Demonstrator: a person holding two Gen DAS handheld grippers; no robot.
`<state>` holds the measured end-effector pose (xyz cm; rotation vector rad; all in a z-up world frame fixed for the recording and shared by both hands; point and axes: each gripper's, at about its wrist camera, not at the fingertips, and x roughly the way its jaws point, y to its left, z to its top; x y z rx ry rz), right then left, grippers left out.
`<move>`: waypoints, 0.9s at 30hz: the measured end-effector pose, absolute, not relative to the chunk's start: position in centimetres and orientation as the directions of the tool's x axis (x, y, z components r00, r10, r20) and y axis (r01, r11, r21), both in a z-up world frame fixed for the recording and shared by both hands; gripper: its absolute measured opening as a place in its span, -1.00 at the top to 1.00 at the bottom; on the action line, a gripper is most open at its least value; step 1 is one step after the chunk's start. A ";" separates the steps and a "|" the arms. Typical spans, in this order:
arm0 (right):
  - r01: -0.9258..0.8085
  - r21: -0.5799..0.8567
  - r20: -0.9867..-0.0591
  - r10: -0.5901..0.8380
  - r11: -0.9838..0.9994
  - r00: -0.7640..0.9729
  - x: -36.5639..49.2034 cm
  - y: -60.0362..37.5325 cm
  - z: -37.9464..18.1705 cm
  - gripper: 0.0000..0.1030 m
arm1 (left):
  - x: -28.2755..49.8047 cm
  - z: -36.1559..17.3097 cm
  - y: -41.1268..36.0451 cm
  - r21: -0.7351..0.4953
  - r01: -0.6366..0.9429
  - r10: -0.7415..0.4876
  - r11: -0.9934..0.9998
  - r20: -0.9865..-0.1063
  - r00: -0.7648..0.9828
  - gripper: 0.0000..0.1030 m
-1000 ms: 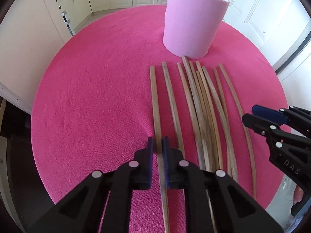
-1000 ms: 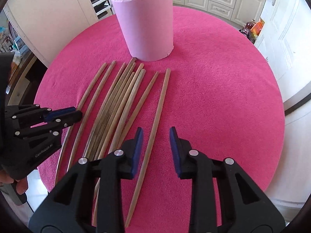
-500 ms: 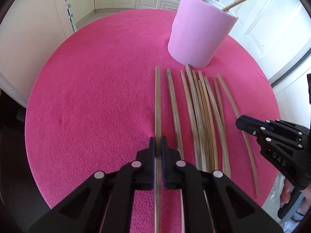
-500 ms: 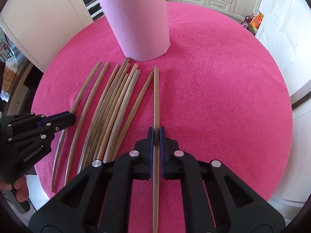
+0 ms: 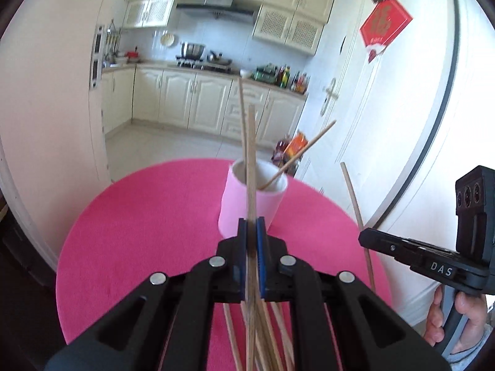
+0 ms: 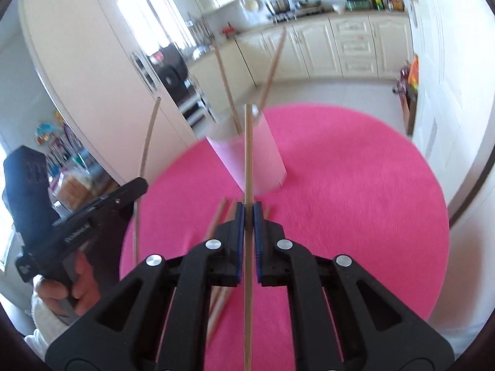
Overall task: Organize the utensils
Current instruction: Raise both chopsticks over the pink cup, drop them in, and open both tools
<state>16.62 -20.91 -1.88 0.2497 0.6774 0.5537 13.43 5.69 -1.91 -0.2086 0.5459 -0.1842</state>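
Lifting one stick [image 5: 251, 167] each, both grippers have risen off the table [image 5: 148, 222].

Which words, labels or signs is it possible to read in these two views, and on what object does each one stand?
"DAS": white letters on the side of the right claw, seen from the left wrist camera.
A gold character on the red diamond sign hanging on the white door: too blurred to read.
White lettering on the side of the left claw, seen from the right wrist camera: too blurred to read.
Labels on the bottles on the kitchen counter: too small.

Two close wrist views along each gripper, both facing pink table [image 5: 139, 235] and kitchen.
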 end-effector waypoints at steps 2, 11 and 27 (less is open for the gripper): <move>-0.417 0.396 -0.447 0.568 0.818 0.691 16.4 -21.2 -0.6 0.88 | 13.2 -0.9 5.2 -0.245 0.132 -0.225 0.960 -0.404 0.887 0.88; -0.433 0.359 -0.149 0.509 0.827 0.848 17.7 -21.5 2.9 0.88 | 13.5 2.9 3.4 -0.214 0.151 -0.174 0.965 -0.094 0.980 0.88; -0.448 0.271 0.062 0.449 0.852 0.891 23.3 -18.8 3.8 0.88 | 21.5 3.6 4.2 -0.254 0.107 -0.093 0.961 0.069 0.993 0.88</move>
